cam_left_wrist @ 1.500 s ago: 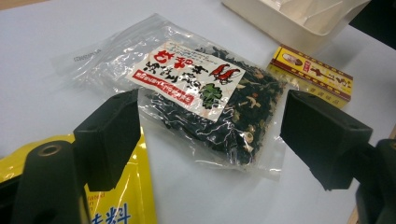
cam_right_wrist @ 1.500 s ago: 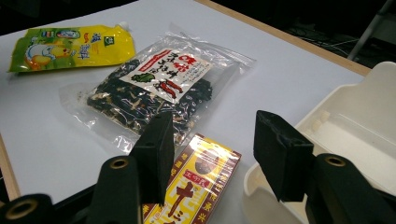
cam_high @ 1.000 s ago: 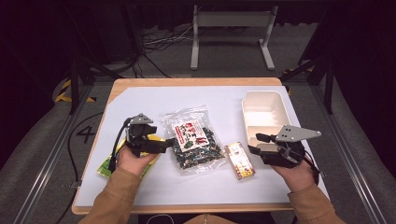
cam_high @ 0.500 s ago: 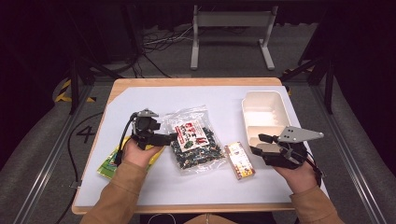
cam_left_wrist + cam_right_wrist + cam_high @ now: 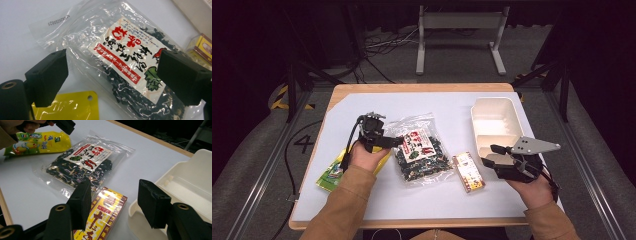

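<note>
So far nothing lies in the cream tray [image 5: 493, 121], and all three packets are on the white table [image 5: 362, 102], so the packing, as I read it, has hardly begun. At the far left the yellow-green pouch [image 5: 331, 171] lies flat near the table's left edge, partly under the person's left hand. Just right of it, the left gripper [image 5: 398, 142] reaches toward the clear bag of dark dried bits [image 5: 421, 154]; in the left gripper view its jaws stand wide apart over the bag's red-and-white label [image 5: 130, 53], pressing on nothing, so it is released and the bag is not yet grasped. Closing on that bag looks like the step in hand. Next to the right, the yellow and red box [image 5: 468, 171] lies flat just beside the bag, untouched. Further right, the right gripper [image 5: 493, 155] hovers between the box and the tray, jaws parted and holding nothing. Lifting and placing each packet remains.
</note>
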`<state>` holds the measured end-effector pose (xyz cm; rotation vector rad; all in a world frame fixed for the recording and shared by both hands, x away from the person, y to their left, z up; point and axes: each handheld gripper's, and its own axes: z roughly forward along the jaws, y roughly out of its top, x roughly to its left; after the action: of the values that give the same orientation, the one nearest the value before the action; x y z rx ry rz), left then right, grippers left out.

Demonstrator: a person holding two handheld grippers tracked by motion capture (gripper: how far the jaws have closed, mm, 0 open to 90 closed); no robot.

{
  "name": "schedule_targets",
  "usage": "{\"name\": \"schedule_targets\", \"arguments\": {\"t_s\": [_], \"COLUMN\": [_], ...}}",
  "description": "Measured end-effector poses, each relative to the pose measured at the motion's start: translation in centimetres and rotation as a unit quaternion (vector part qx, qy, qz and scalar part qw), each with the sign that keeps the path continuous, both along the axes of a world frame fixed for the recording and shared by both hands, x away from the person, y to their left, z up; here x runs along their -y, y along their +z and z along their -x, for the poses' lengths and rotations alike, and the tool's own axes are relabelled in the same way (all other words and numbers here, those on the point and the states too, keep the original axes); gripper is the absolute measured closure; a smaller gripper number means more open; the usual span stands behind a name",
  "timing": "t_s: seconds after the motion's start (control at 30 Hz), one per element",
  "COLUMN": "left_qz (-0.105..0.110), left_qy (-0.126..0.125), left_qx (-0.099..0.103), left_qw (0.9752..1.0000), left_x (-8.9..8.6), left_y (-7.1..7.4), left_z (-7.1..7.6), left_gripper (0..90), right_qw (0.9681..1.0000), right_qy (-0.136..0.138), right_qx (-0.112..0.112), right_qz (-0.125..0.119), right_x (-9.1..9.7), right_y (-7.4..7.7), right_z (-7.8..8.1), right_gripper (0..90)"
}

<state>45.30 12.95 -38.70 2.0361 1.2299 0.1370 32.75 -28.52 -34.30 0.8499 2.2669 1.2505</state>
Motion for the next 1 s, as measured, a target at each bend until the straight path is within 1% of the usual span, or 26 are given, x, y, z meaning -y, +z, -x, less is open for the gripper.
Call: {"name": "schedule_targets", "arguments": {"t_s": [0.1, 0.13, 0.17, 0.2, 0.23, 0.27, 0.3, 0.4, 0.43, 0.53, 0.63, 0.73, 0.83, 0.9, 0.93, 0.97, 1.0], "left_qz": [-0.007, -0.007, -0.006, -0.012, -0.030, -0.044, -0.050, -0.048, -0.045, -0.046, -0.041, -0.039, -0.027, -0.014, -0.009, -0.010, -0.017], "left_qy": [0.001, 0.001, 0.004, 0.003, 0.005, 0.011, 0.008, 0.006, 0.006, 0.010, 0.018, 0.016, 0.014, 0.009, 0.009, 0.012, 0.013], "left_qx": [-0.014, -0.014, -0.019, -0.019, -0.021, -0.021, -0.024, -0.033, -0.034, -0.037, -0.044, -0.047, -0.060, -0.074, -0.084, -0.087, -0.089], "left_qw": [0.9999, 0.9999, 0.9998, 0.9997, 0.9993, 0.9987, 0.9984, 0.9983, 0.9984, 0.9982, 0.9980, 0.9980, 0.9977, 0.9971, 0.9964, 0.9960, 0.9958], "left_x": [0.2, 0.2, 0.3, 0.4, 0.7, 1.0, 1.2, 1.5, 1.5, 1.6, 1.6, 1.5, 1.3, 1.1, 1.1, 1.2, 1.3], "left_y": [-0.5, -0.5, -0.8, -1.0, -1.2, -1.4, -1.6, -1.9, -2.0, -2.2, -2.4, -2.6, -2.8, -3.0, -3.1, -3.2, -3.3], "left_z": [-0.8, -0.8, -1.0, -1.2, -1.4, -1.5, -1.6, -2.0, -2.1, -2.5, -2.7, -2.9, -3.2, -3.4, -3.5, -3.5, -3.6], "left_gripper": [9.7, 9.6, 9.6, 9.5, 9.4, 10.4, 10.7, 10.2, 9.9, 8.8, 10.6, 12.3, 14.9, 16.6, 17.7, 18.3, 18.3], "right_qw": [1.0000, 1.0000, 1.0000, 1.0000, 0.9999, 0.9999, 0.9999, 0.9998, 0.9998, 0.9998, 0.9997, 0.9997, 0.9997, 0.9997, 0.9997, 0.9997, 0.9996], "right_qy": [-0.005, -0.005, -0.007, -0.009, -0.010, -0.012, -0.013, -0.016, -0.016, -0.018, -0.018, -0.018, -0.016, -0.014, -0.013, -0.012, -0.012], "right_qx": [0.000, 0.000, 0.001, 0.001, 0.001, 0.001, 0.000, -0.001, -0.001, 0.001, 0.001, 0.000, 0.006, 0.011, 0.012, 0.013, 0.014], "right_qz": [0.002, 0.002, 0.003, 0.003, 0.003, 0.003, 0.006, 0.011, 0.011, 0.013, 0.017, 0.017, 0.017, 0.018, 0.019, 0.019, 0.020], "right_x": [0.2, 0.2, 0.4, 0.5, 0.6, 0.7, 0.8, 0.8, 0.8, 0.9, 0.9, 0.9, 0.9, 0.7, 0.7, 0.6, 0.5], "right_y": [0.0, 0.0, 0.0, 0.0, 0.0, 0.0, -0.1, -0.2, -0.2, -0.2, -0.3, -0.3, -0.2, -0.1, -0.1, -0.1, -0.1], "right_z": [0.3, 0.3, 0.4, 0.5, 0.5, 0.6, 0.7, 0.8, 0.9, 1.0, 1.1, 1.1, 1.3, 1.4, 1.4, 1.4, 1.4], "right_gripper": [44.6, 44.6, 44.6, 44.6, 44.7, 44.9, 45.2, 45.2, 45.1, 45.2, 45.5, 45.7, 46.1, 46.0, 46.0, 46.0, 46.0]}}
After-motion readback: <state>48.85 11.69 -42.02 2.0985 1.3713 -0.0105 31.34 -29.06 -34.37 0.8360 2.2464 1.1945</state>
